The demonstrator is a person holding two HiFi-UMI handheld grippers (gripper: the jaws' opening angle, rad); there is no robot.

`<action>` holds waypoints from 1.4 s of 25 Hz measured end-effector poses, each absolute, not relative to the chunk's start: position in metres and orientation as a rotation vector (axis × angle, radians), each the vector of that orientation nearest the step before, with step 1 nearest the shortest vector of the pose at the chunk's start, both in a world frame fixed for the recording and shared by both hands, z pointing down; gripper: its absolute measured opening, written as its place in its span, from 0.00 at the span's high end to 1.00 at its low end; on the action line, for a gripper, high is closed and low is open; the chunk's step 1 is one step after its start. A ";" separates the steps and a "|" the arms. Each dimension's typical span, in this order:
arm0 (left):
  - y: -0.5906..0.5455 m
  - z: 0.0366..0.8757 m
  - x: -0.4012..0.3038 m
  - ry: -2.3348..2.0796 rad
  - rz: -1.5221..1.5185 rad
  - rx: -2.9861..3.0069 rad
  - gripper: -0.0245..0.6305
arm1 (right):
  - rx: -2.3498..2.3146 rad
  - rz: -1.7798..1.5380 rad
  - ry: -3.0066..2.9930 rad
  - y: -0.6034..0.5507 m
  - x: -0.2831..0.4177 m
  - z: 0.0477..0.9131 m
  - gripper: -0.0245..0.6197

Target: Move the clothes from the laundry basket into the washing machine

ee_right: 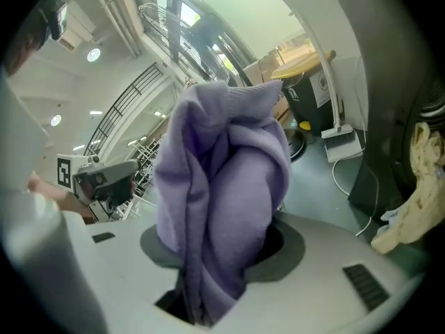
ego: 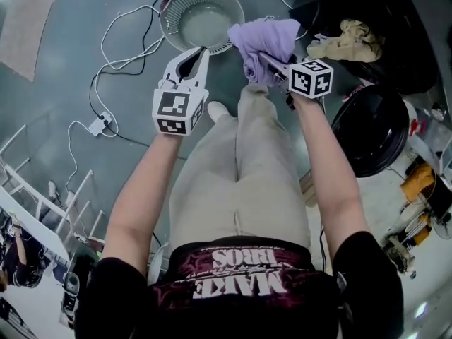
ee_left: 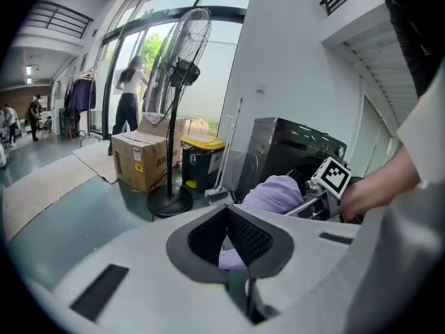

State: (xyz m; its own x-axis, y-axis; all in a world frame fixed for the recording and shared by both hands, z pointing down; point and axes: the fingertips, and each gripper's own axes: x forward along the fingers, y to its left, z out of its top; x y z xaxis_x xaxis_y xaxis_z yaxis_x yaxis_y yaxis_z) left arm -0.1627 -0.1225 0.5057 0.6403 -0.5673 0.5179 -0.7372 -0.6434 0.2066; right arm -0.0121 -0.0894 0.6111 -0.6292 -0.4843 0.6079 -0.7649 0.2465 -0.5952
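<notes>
Standing at the upper right of the head view, the black washer (ego: 367, 20) has a beige cloth (ego: 349, 39) lying in its opening, and the round white basket (ego: 201, 16) sits on the floor left of it. A purple garment (ego: 263, 37) hangs bunched in the air between basket and washer, clenched in the right tongs (ego: 267, 58), whose jaws bite into its folds. Left tongs (ego: 200, 54) hover beside it over the basket's rim, tips pressed together, apart from the garment.

Smooth grey floor (ego: 70, 69) with a beige rug (ego: 28, 20) at one corner and white cable (ego: 116, 30) trailing across it, tall daylight-bright windows (ee_left: 156, 68), white wall (ee_left: 285, 68), pedestal fan (ee_left: 182, 72) standing by a cardboard box (ee_left: 135, 162) and a yellow-lidded bin (ee_left: 201, 162).
</notes>
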 end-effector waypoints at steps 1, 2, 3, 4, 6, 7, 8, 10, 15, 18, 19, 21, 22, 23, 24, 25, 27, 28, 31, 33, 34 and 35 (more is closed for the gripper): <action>-0.123 0.504 -0.162 -1.025 0.581 2.472 0.96 | 1.170 1.312 -2.223 -0.086 -0.011 0.608 0.66; -0.124 0.502 -0.161 -1.019 0.582 2.481 0.96 | 1.179 1.298 -2.224 -0.083 -0.011 0.604 0.66; -0.123 0.501 -0.160 -1.012 0.584 2.485 0.96 | 1.187 1.287 -2.225 -0.078 -0.010 0.599 0.66; -0.120 0.500 -0.159 -1.003 0.586 2.487 0.96 | 1.197 1.279 -2.224 -0.073 -0.010 0.595 0.66; -0.113 0.500 -0.155 -0.979 0.596 2.493 0.96 | 1.226 1.265 -2.224 -0.064 -0.005 0.585 0.66; -0.110 0.500 -0.151 -0.965 0.604 2.499 0.96 | 1.246 1.261 -2.229 -0.062 0.000 0.580 0.66; -0.107 0.501 -0.147 -0.950 0.612 2.506 0.96 | 1.268 1.258 -2.237 -0.060 0.005 0.575 0.66; -0.102 0.505 -0.138 -0.916 0.637 2.517 0.96 | 1.314 1.254 -2.254 -0.057 0.017 0.566 0.66; -0.089 0.520 -0.104 -0.842 0.695 2.526 0.96 | 1.358 1.204 -2.227 -0.038 0.043 0.562 0.66; -0.079 0.521 -0.070 -0.788 0.700 2.553 0.96 | 1.382 1.187 -2.226 -0.022 0.061 0.560 0.66; -0.076 0.520 -0.059 -0.771 0.699 2.562 0.96 | 1.390 1.181 -2.226 -0.019 0.067 0.559 0.66; -0.069 0.516 -0.039 -0.740 0.696 2.580 0.96 | 1.405 1.178 -2.224 -0.012 0.077 0.557 0.66; -0.066 0.513 -0.030 -0.727 0.692 2.590 0.96 | 1.413 1.180 -2.222 -0.008 0.081 0.557 0.66; -0.063 0.510 -0.022 -0.717 0.686 2.599 0.96 | 1.423 1.183 -2.218 -0.005 0.086 0.557 0.66; -0.060 0.507 -0.013 -0.706 0.680 2.608 0.96 | 1.434 1.183 -2.213 -0.002 0.092 0.556 0.66; -0.058 0.505 -0.005 -0.695 0.676 2.616 0.96 | 1.449 1.182 -2.209 0.001 0.098 0.556 0.66; -0.054 0.503 0.011 -0.670 0.678 2.633 0.96 | 1.484 1.176 -2.201 0.006 0.111 0.553 0.66; -0.053 0.503 0.018 -0.659 0.681 2.640 0.96 | 1.502 1.169 -2.196 0.008 0.118 0.551 0.66; -0.049 0.501 0.036 -0.634 0.689 2.656 0.96 | 1.542 1.131 -2.176 0.014 0.138 0.546 0.66; -0.045 0.501 0.047 -0.618 0.695 2.663 0.96 | 1.563 1.112 -2.164 0.020 0.149 0.544 0.66; -0.043 0.500 0.051 -0.611 0.698 2.665 0.96 | 1.573 1.106 -2.161 0.022 0.155 0.543 0.66; -0.042 0.500 0.056 -0.603 0.700 2.668 0.96 | 1.582 1.102 -2.158 0.025 0.160 0.542 0.66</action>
